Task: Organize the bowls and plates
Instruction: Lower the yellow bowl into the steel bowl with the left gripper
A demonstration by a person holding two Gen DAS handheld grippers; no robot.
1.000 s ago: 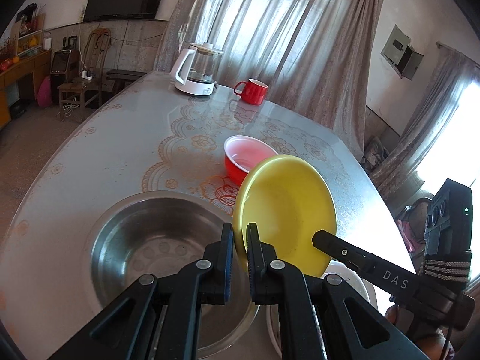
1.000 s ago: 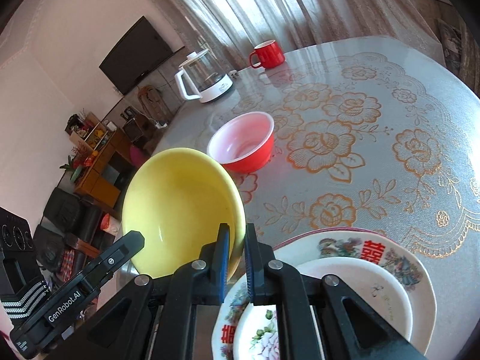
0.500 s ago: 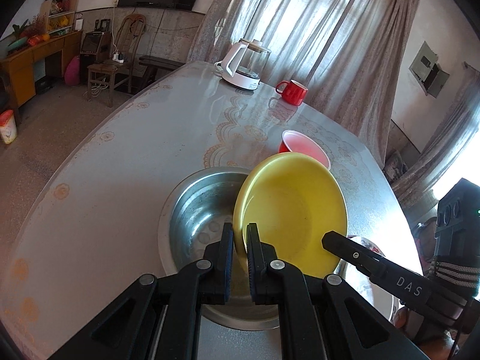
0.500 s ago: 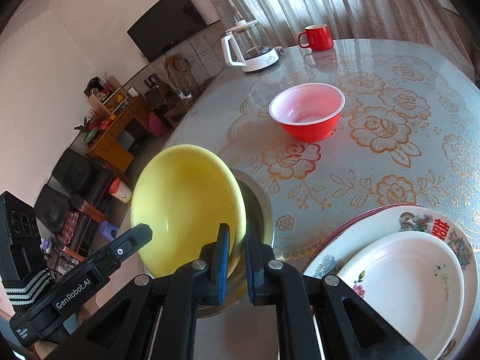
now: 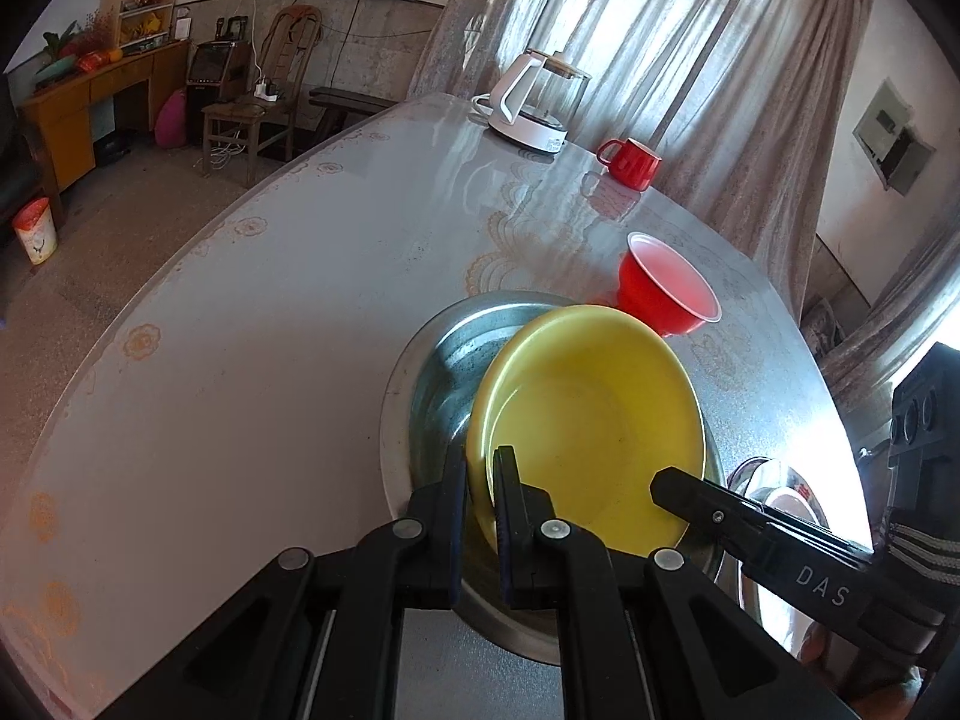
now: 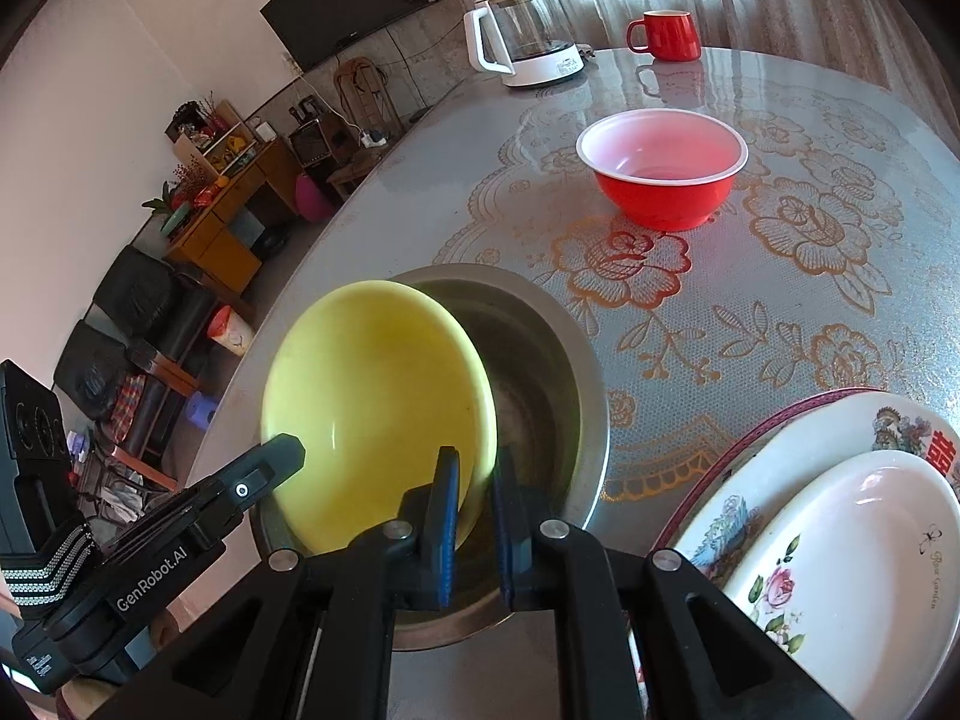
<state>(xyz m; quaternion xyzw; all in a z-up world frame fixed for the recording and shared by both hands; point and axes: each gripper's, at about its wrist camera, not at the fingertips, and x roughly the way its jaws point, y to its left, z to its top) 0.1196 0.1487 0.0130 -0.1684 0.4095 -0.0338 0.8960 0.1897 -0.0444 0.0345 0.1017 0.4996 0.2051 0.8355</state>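
I hold a yellow bowl (image 5: 591, 426) from two sides. My left gripper (image 5: 480, 474) is shut on its left rim, and my right gripper (image 6: 477, 480) is shut on the opposite rim of the yellow bowl (image 6: 372, 402). The bowl hangs low inside the wide steel basin (image 5: 438, 354), tilted a little; I cannot tell whether it touches the bottom. A red bowl (image 6: 663, 180) with a white rim stands on the table just beyond the steel basin (image 6: 552, 360). In the right wrist view a small white flowered plate (image 6: 852, 558) lies on a larger patterned plate (image 6: 798, 450).
A white-based glass kettle (image 5: 534, 102) and a red mug (image 5: 630, 162) stand at the far edge of the round table (image 5: 270, 360). The table's edge curves close by on the left, with floor, a chair and a cabinet beyond.
Both grippers have carried the yellow bowl leftward from over the plates to the steel basin and lowered it into it. The red bowl and plates have stayed put.
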